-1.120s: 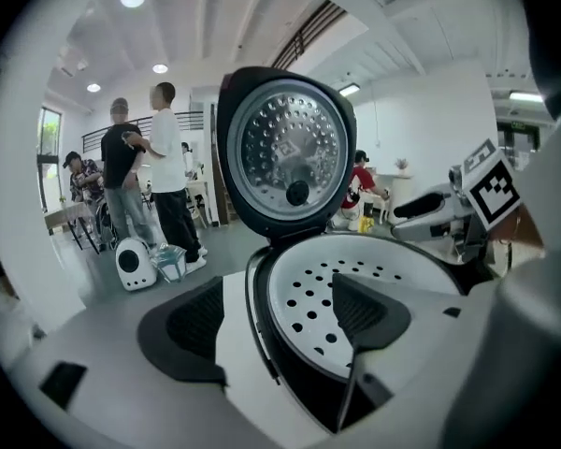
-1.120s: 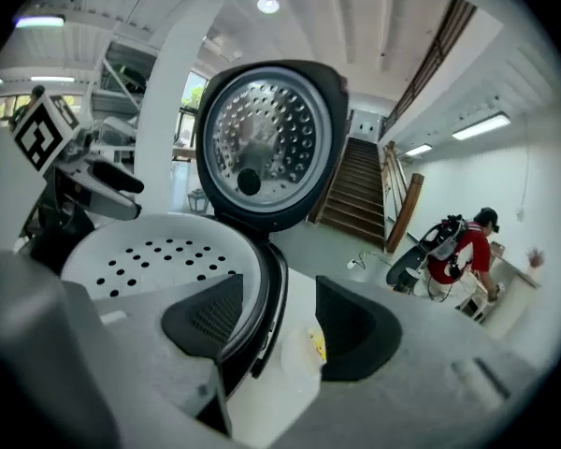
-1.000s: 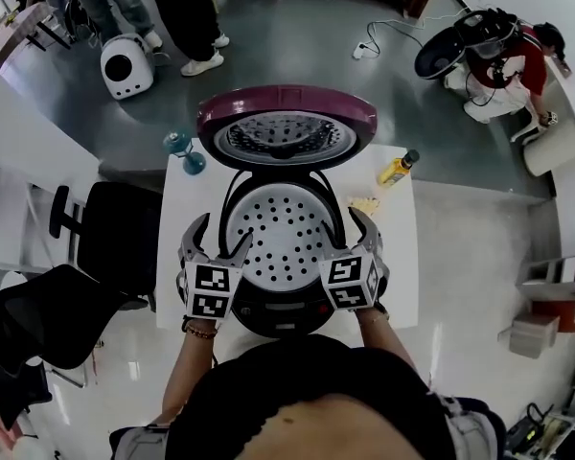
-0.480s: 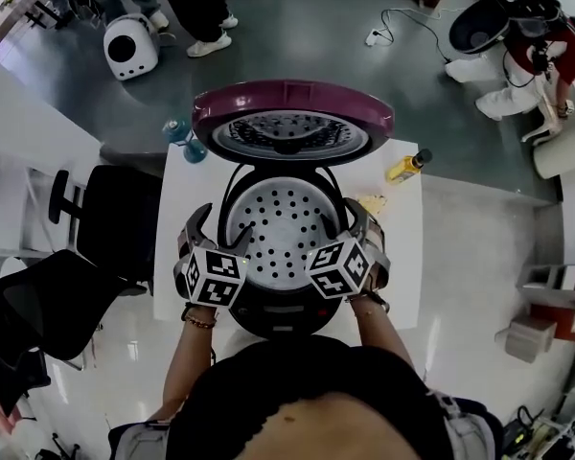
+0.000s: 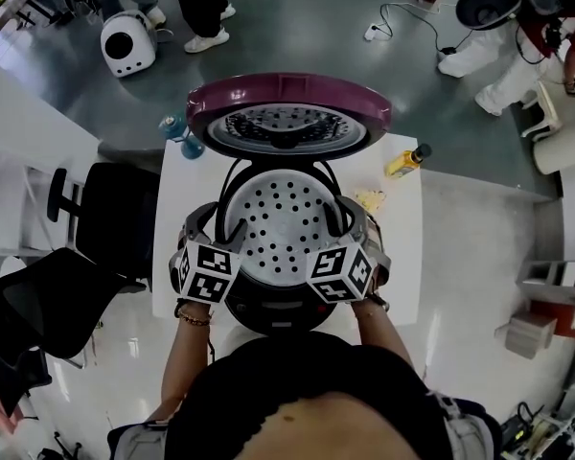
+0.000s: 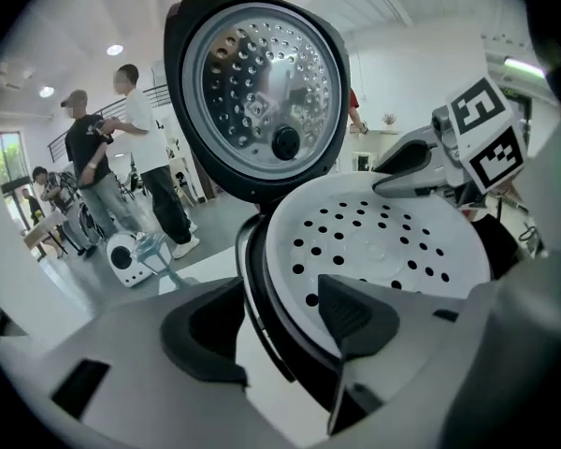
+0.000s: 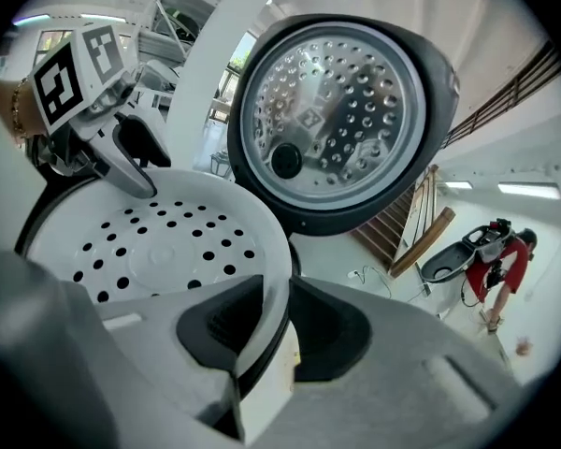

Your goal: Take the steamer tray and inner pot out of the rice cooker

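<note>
The rice cooker stands on a white table with its maroon lid raised. The white perforated steamer tray sits in its mouth. My left gripper straddles the tray's left rim. In the left gripper view its jaws have just been closing. One pad lies over the tray and the other stands clear outside the black rim. My right gripper is at the tray's right rim. Its jaws have just been closing and now pinch the tray's edge.
A yellow bottle and a crumpled yellowish scrap lie on the table at the right. A blue-green bottle stands at the back left corner. Black office chairs stand at the left, and people stand on the floor beyond.
Both grippers have drawn in toward the tray's rim and rolled a little. Their jaws stand narrower than a second ago, the right one much more so.
</note>
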Motion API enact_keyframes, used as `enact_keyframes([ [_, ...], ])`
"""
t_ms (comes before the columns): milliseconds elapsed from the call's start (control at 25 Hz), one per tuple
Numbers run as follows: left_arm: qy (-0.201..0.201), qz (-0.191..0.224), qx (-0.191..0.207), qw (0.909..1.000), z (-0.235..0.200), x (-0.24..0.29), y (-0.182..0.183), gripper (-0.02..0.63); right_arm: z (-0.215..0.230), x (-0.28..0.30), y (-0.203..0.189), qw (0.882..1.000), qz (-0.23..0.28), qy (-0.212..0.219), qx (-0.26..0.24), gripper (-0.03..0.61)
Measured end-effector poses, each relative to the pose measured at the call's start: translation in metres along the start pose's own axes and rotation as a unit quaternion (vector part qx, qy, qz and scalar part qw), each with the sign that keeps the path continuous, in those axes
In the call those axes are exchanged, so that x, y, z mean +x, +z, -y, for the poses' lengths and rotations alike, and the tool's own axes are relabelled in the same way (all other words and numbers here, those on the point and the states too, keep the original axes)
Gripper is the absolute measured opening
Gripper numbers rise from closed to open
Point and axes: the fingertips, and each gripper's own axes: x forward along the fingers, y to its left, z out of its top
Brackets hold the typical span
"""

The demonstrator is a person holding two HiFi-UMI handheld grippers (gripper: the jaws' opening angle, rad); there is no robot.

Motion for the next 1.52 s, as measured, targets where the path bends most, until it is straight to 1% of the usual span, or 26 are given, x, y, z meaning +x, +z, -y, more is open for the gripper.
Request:
enact_keyframes([
  [40,-0.009,0.004,-0.007,0.9999,0.002,-0.002,0.001,0.231,0.002,-0.002,0.003,1.0,0.007,0.0,0.006,0.09],
  [80,-0.013,0.008,-0.01,0.9998,0.003,-0.004,0.002,0.218,0.004,-0.005,0.005,1.0,0.015,0.0,0.014,0.086],
  [160,-0.012,0.013,-0.004,0.9998,0.006,-0.008,0.004,0.213,0.01,-0.013,0.011,0.999,0.035,-0.002,0.035,0.076],
  [200,-0.009,0.017,0.001,0.9998,0.006,-0.01,0.006,0.185,0.013,-0.017,0.015,0.998,0.047,-0.004,0.048,0.068],
  [240,-0.008,0.025,0.003,0.9997,0.005,-0.013,0.008,0.126,0.015,-0.021,0.021,0.996,0.06,-0.003,0.063,0.056],
  [320,-0.017,0.044,-0.011,0.9988,0.003,-0.017,0.013,0.092,0.019,-0.025,0.031,0.993,0.08,0.001,0.089,0.04],
  [400,-0.032,0.056,-0.031,0.9974,0.002,-0.02,0.017,0.091,0.021,-0.025,0.036,0.99,0.09,0.006,0.107,0.037],
  [520,-0.037,0.055,-0.03,0.9973,0.007,-0.022,0.016,0.092,0.022,-0.031,0.033,0.983,0.1,0.018,0.155,0.033],
  [600,-0.041,0.054,-0.03,0.9973,0.009,-0.024,0.013,0.092,0.025,-0.034,0.03,0.972,0.11,0.034,0.203,0.031],
  [680,-0.043,0.052,-0.04,0.997,0.009,-0.027,0.01,0.091,0.031,-0.036,0.026,0.961,0.119,0.046,0.246,0.029],
  [760,-0.038,0.055,-0.052,0.9964,0.007,-0.032,0.009,0.051,0.039,-0.039,0.021,0.949,0.126,0.056,0.284,0.029],
  [840,-0.031,0.071,-0.061,0.9951,0.005,-0.034,0.013,0.026,0.048,-0.043,0.015,0.934,0.132,0.066,0.324,0.029],
  [960,-0.037,0.07,-0.064,0.9948,0.007,-0.039,0.012,0.011,0.059,-0.048,0.005,0.904,0.143,0.085,0.394,0.029],
  [1040,-0.046,0.078,-0.071,0.9933,0.009,-0.042,0.013,0.009,0.064,-0.053,-0.001,0.883,0.15,0.092,0.434,0.029],
  [1080,-0.05,0.083,-0.074,0.9925,0.011,-0.043,0.014,0.009,0.067,-0.057,-0.005,0.875,0.154,0.093,0.45,0.029],
  [1160,-0.053,0.087,-0.071,0.9923,0.013,-0.044,0.014,0.006,0.076,-0.066,-0.015,0.861,0.16,0.088,0.474,0.029],
  [1280,-0.055,0.086,-0.062,0.9929,0.016,-0.043,0.013,0.005,0.093,-0.082,-0.041,0.85,0.162,0.065,0.497,0.029],
  [1360,-0.058,0.087,-0.066,0.9924,0.017,-0.042,0.011,0.003,0.105,-0.095,-0.065,0.842,0.162,0.042,0.513,0.029],
  [1520,-0.062,0.087,-0.074,0.9915,0.016,-0.04,0.006,0.003,0.121,-0.12,-0.127,0.818,0.153,-0.006,0.554,0.029],
])
